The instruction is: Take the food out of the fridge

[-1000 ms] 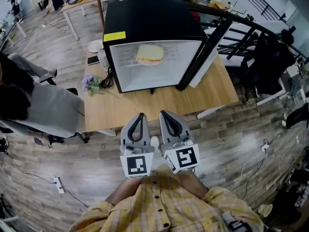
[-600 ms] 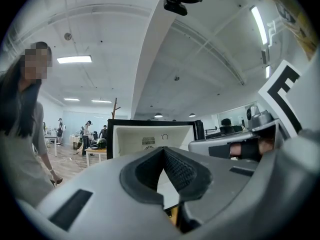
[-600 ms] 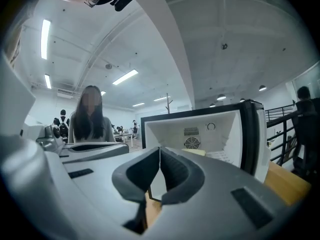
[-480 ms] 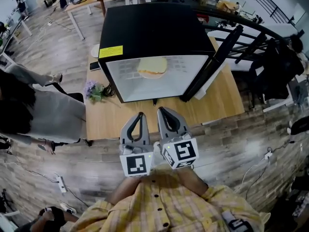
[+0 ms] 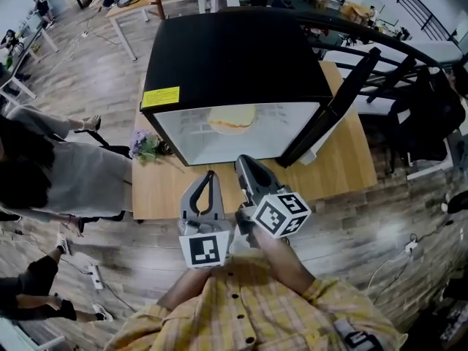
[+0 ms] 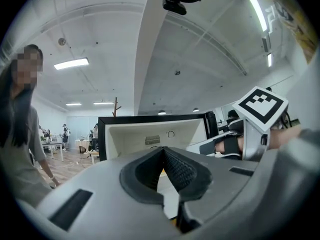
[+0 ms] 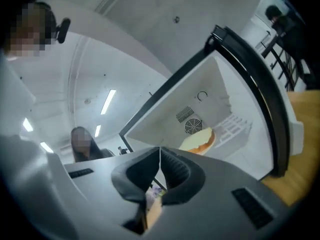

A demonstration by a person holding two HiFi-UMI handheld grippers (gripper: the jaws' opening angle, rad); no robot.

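Note:
A black mini fridge [image 5: 234,50] stands on a wooden table [image 5: 161,189], its door [image 5: 340,101] swung open to the right. Inside, on the white wire shelf, lies a sandwich [image 5: 232,118], which also shows in the right gripper view as the sandwich [image 7: 198,140] beside the rear fan. My left gripper [image 5: 211,174] is shut and empty, over the table's near edge in front of the fridge opening [image 6: 150,129]. My right gripper [image 5: 241,159] is shut and empty too, rolled to one side and slightly ahead of the left. Both are short of the opening. The left gripper [image 6: 163,150] hides the sandwich in its own view.
A small bunch of purple flowers [image 5: 146,146] lies on the table's left part beside the fridge. A person in grey [image 5: 44,174] sits just left of the table. The open door [image 7: 260,84] bounds the right side. Chairs and desks crowd the room behind.
Both grippers have moved forward toward the open fridge, which now looks nearer. The right gripper has rolled, so its marker cube sits tilted. Both stay shut.

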